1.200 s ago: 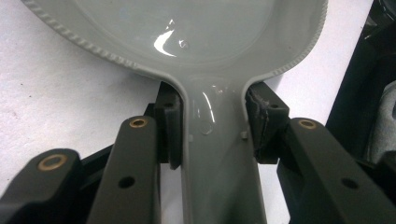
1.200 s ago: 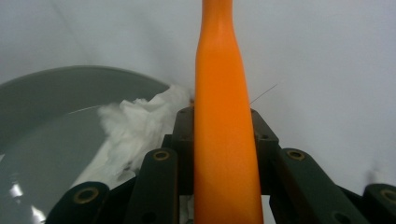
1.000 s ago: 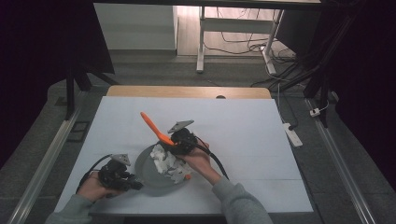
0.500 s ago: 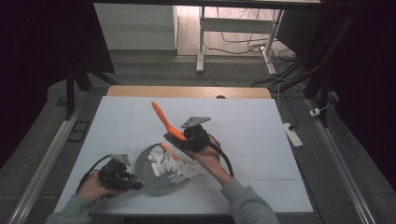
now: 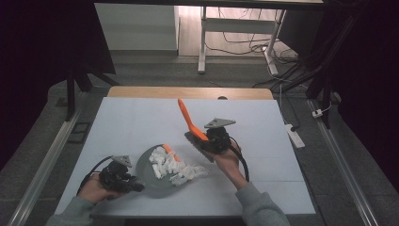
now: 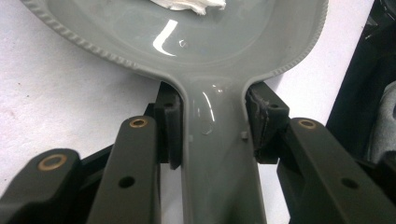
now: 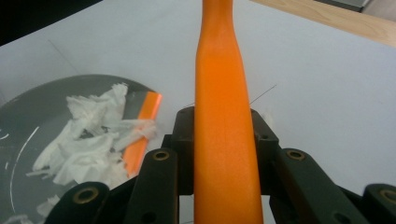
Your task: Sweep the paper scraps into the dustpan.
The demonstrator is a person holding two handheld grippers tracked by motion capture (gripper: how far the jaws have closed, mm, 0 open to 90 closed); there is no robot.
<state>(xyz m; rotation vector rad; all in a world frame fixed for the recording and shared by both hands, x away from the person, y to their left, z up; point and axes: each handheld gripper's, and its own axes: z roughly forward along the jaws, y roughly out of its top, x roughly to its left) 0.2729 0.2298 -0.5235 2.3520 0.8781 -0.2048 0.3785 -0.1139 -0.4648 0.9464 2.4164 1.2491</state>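
A grey dustpan [image 5: 151, 186] lies on the white table at the front left. White paper scraps [image 5: 175, 168] are heaped in it and spill over its right edge, beside an orange strip [image 5: 170, 153] at its rim. My left gripper [image 5: 133, 183] is shut on the pan's handle [image 6: 219, 177], its pads [image 6: 172, 130] pressing both sides. My right gripper [image 5: 208, 139] is shut on the orange handle [image 7: 223, 116] of a brush [image 5: 189, 118] and holds it up to the right of the pan, with the dark brush head [image 5: 194, 140] just off the table.
The white table top [image 5: 141, 117] stretches behind and to the right of the pan. A wooden edge [image 5: 188, 92] runs along the back. A white power strip [image 5: 294, 134] lies on the floor to the right, with metal rails on both sides.
My right gripper has carried the orange brush to the right and a little up, away from the scraps in the pan. The left gripper and the dustpan have stayed put.
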